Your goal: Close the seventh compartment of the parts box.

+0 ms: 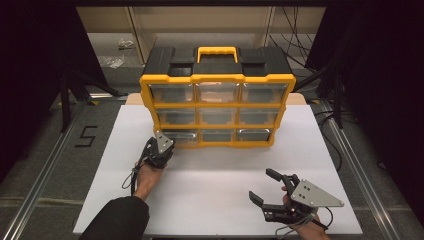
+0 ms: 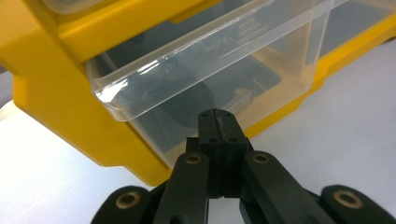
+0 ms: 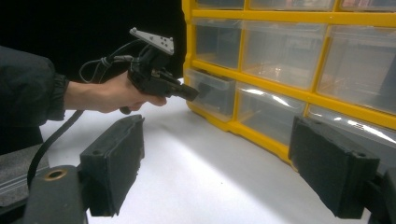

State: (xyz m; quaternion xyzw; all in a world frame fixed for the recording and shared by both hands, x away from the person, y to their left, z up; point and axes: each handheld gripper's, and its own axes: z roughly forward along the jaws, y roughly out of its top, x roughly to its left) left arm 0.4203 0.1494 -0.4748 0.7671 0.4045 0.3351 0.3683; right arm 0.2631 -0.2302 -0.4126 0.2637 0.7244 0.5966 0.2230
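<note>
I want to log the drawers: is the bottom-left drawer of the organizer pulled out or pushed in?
Slightly pulled out: the bottom-left drawer juts past the yellow frame, with the shut left claw at its front.

lab recording bay: white tabletop (image 1: 220, 175), aluminium rails (image 1: 45, 155), black curtains (image 1: 30, 75), loose cables (image 1: 295, 35), floor marked "5" (image 1: 86, 136).

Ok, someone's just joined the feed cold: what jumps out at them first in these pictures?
The yellow and black drawer cabinet, standing at the far middle of the white table, draws the eye first. Next, the left tongs, shut and pressed up against the cabinet's bottom-left clear drawer, which juts out slightly. The right tongs are wide open above the table's near right.
</note>
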